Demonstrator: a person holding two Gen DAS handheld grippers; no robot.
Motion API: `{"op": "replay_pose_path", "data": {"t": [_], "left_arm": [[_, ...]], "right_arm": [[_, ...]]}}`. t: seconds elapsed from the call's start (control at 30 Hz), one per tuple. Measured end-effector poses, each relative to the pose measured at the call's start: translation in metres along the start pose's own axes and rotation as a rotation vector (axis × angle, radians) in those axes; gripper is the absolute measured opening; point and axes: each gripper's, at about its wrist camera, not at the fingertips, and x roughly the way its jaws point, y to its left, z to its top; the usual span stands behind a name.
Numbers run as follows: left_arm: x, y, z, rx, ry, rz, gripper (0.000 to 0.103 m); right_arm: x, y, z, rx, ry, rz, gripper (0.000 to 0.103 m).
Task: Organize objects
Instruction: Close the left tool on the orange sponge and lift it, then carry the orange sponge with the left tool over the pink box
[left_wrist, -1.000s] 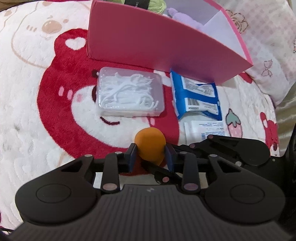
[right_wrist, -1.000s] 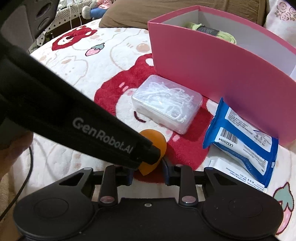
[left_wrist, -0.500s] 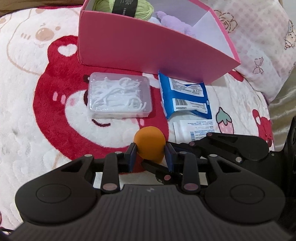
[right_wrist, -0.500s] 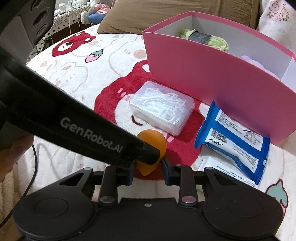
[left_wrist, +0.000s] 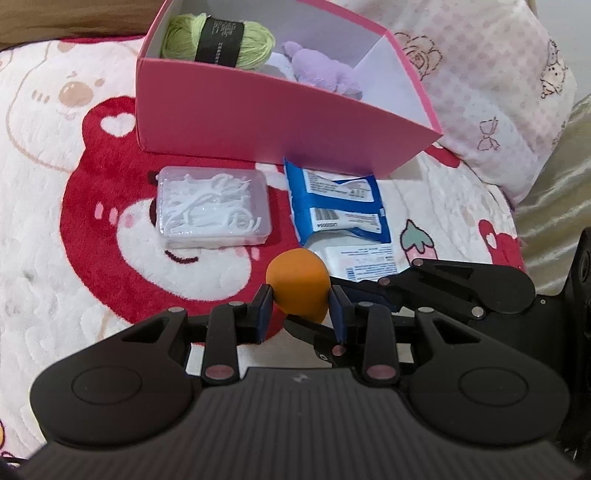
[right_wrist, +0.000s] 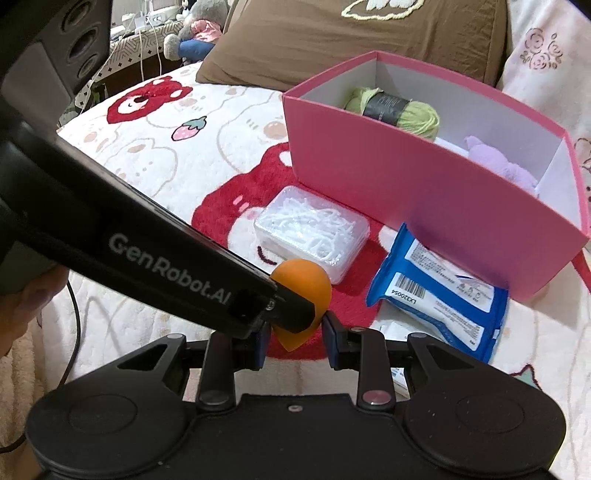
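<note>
Sponge (left_wrist: 297, 285), orange, sits clamped between left tongs (left_wrist: 301, 314); right tongs (right_wrist: 294, 334) grip it too.

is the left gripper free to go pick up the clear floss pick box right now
Probably not: the left gripper is shut on the orange sponge, with the right gripper gripping it too. The floss box itself lies uncovered.

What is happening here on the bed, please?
A person is tidying small things into the pink box. Both grippers, left and right, are shut on one orange sponge, held above the blanket. Yarn and a purple plush lie inside already; the floss pick case and blue packet wait outside.
</note>
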Motion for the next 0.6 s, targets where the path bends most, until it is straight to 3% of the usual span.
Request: {"op": "replay_pose_path", "data": {"t": [0.6], "left_arm": [[-0.021,-0.016,0.011,0.024,-0.056,-0.056,0.031]], "right_arm": [[-0.043,0.0,0.008,-0.056,-0.09,-0.048,0.038]]}}
